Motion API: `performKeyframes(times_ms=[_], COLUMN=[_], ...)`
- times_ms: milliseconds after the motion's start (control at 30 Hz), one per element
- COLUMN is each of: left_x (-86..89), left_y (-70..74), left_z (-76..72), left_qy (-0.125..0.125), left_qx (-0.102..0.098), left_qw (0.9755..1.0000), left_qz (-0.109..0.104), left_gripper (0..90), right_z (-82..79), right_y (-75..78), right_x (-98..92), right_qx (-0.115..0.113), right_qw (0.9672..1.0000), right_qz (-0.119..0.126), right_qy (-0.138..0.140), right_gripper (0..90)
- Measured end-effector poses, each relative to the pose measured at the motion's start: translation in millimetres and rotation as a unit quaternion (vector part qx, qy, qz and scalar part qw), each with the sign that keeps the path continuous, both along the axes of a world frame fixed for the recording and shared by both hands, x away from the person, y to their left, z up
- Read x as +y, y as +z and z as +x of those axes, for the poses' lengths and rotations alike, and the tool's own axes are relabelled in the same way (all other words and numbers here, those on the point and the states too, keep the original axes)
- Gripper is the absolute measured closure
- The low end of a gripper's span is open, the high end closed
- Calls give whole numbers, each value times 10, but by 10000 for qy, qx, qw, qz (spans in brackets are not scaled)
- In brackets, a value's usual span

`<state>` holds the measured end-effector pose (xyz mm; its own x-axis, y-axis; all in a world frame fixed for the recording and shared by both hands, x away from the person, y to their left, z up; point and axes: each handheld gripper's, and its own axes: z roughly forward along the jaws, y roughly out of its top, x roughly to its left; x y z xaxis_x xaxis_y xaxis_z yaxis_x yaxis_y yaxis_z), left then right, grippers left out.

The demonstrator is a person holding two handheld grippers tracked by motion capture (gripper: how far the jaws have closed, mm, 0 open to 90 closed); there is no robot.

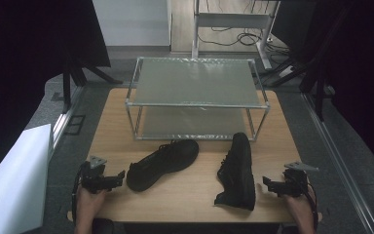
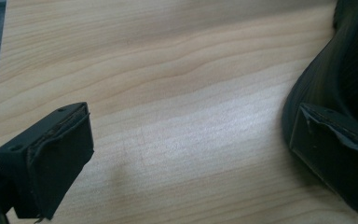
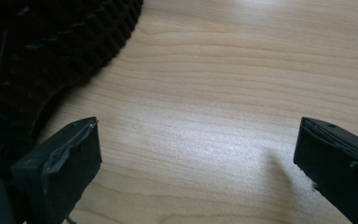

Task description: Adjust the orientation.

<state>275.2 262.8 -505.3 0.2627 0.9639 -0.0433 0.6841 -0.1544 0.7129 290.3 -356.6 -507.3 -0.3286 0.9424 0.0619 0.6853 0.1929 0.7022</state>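
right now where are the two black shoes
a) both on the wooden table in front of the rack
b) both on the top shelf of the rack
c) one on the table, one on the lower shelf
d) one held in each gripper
a: the left shoe and the right shoe both lie on the wooden table in front of the rack, and the left gripper and the right gripper are open with nothing between their jaws.

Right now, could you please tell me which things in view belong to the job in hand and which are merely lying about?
In the job:
- black lace-up shoe on the left, upright
- black shoe on the right, tipped on its side
- left gripper, open
- right gripper, open
- two-tier metal-framed rack, probably

Lying about:
- white board left of the wooden table
- cables on the floor
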Motion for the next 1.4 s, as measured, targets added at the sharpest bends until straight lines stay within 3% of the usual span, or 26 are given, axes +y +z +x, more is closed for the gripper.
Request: performKeyframes(times_ms=[133, 333, 567, 833, 1067, 1267, 1400], left_x=[1, -25, -32, 10, 20, -7, -87], left_y=[7, 3, 11, 49, 94, 52, -3], left_z=[8, 23, 41, 73, 194, 282, 305], left_qy=[23, -20, -38, 59, 152, 55, -195], left_qx=[-38, 175, 217, 89, -68, -32, 97], left_qw=[10000, 9998, 9998, 9998, 9998, 9999, 9997], left_qz=[-75, 32, 3, -142, -120, -94, -51], left_gripper=[0, 0, 0, 0, 0, 0, 0], right_z=[3, -4, -18, -22, -12, -5, -3], right_y=[-12, 7, 37, 39, 29, 20, 13], right_x=[14, 5, 22, 59, 51, 55, 53], right_qx=[42, -49, -195, -231, -201, -126, -118], right_qw=[10000, 10000, 9998, 9996, 9995, 9994, 9994], right_qz=[1, 13, 73, 101, 233, 294, 324], right_qy=[54, 17, 21, 127, 83, 103, 103], right_gripper=[0, 0, 0, 0, 0, 0, 0])
